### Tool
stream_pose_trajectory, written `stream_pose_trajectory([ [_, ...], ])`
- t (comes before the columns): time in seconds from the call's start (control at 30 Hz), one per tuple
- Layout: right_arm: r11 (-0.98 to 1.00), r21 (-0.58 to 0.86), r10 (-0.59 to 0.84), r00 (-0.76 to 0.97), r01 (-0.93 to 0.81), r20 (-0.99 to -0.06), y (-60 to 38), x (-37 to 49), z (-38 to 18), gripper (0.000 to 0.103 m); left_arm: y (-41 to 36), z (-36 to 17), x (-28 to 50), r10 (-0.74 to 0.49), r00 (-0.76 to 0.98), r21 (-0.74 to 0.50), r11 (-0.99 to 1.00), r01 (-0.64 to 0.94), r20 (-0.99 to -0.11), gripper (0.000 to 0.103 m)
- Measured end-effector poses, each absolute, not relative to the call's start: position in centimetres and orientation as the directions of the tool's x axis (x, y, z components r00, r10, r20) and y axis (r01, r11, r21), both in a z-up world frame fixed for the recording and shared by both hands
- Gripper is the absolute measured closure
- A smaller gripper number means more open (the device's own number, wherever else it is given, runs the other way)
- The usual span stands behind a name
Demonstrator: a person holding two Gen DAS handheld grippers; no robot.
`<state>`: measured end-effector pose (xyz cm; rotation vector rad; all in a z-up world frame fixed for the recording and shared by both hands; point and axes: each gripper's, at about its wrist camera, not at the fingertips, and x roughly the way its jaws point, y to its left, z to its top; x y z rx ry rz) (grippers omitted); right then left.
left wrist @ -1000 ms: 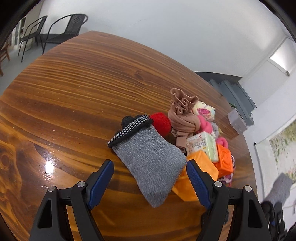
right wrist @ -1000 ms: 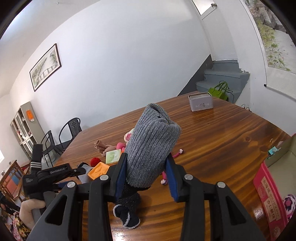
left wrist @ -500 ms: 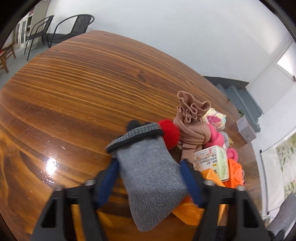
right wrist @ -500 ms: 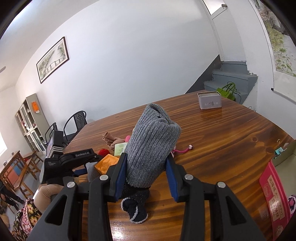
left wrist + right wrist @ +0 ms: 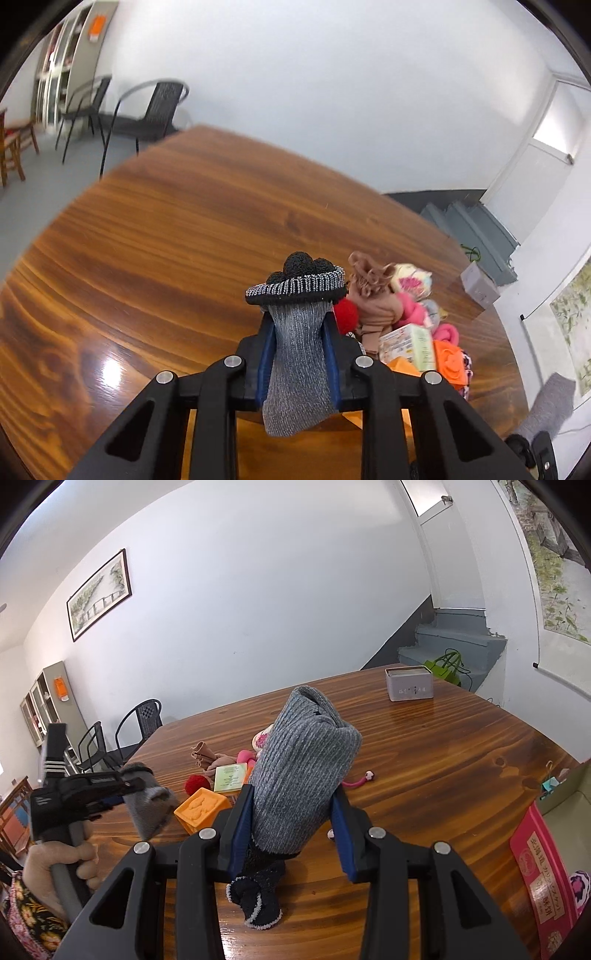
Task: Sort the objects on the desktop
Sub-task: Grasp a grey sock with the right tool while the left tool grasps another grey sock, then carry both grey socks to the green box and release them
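My left gripper (image 5: 298, 328) is shut on a grey sock with a dark cuff (image 5: 295, 354) and holds it lifted above the wooden table (image 5: 166, 229). My right gripper (image 5: 291, 805) is shut on a second grey sock (image 5: 303, 771), whose dark toe (image 5: 256, 897) hangs below the fingers. The left gripper and its sock also show in the right wrist view (image 5: 147, 801). A pile lies on the table: a red pompom (image 5: 346, 315), a tan stocking (image 5: 373, 299), a green-white box (image 5: 410, 343), orange blocks (image 5: 448, 365) and pink items (image 5: 413, 306).
A grey tin (image 5: 409, 688) stands at the far side of the table. A pink box (image 5: 543, 882) and a cardboard box (image 5: 572, 794) are at the right edge. Black chairs (image 5: 147, 110) stand beyond the table. A pink cord (image 5: 356, 781) lies by the pile.
My left gripper has closed on the grey sock that lay on the table and lifted it. My right gripper still holds its sock, a little higher.
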<state>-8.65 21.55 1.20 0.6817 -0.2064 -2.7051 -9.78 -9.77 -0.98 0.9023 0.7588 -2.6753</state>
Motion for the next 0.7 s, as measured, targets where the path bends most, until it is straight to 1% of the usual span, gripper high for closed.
stream_pose_trajectory([
  [0.23,-0.941,0.208,-0.334,-0.838,0.268,-0.431,21.5,-8.6,1.0,0.059,-7.9,0.7,-6.3,0.006,-0.833,-0.422,-0.864,0.274,-0.553,0.078],
  [0.4,-0.95,0.193,-0.308,-0.847,0.247,-0.434,21.6,-8.3,0.7,0.059,-5.0,1.9,-5.1,0.051,-0.853,-0.404,-0.894,0.192,-0.519,0.078],
  [0.6,-0.963,0.175,-0.261,-0.865,0.204,-0.428,22.4,-7.1,0.2,0.059,-1.9,1.6,-4.3,0.138,-0.839,-0.404,-0.909,0.105,-0.527,0.078],
  [0.7,-0.962,0.209,-0.253,-0.872,0.178,-0.42,24.1,-5.6,0.4,0.059,-0.3,1.5,-4.0,0.168,-0.828,-0.393,-0.917,0.068,-0.535,0.078],
])
